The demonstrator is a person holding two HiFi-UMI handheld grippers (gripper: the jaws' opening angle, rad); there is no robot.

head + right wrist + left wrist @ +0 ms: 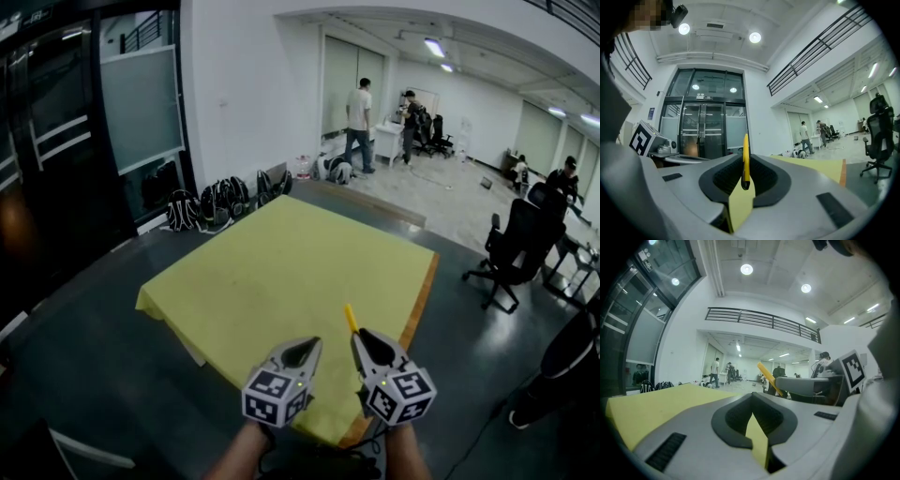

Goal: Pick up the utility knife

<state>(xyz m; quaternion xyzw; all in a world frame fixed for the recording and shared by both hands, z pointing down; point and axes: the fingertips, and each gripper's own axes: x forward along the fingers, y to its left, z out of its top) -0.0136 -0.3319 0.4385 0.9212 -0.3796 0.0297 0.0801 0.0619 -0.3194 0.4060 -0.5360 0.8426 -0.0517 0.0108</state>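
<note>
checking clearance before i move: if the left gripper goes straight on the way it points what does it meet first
Nothing close: the left gripper points out over the yellow table cover. It seems tilted slightly down, so it would probably touch that cover first, though depth is unclear.

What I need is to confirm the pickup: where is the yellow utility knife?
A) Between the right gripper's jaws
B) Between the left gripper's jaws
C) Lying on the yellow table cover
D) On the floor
A: the right gripper view shows the utility knife standing upright, clamped between the jaws of the right gripper.
</note>
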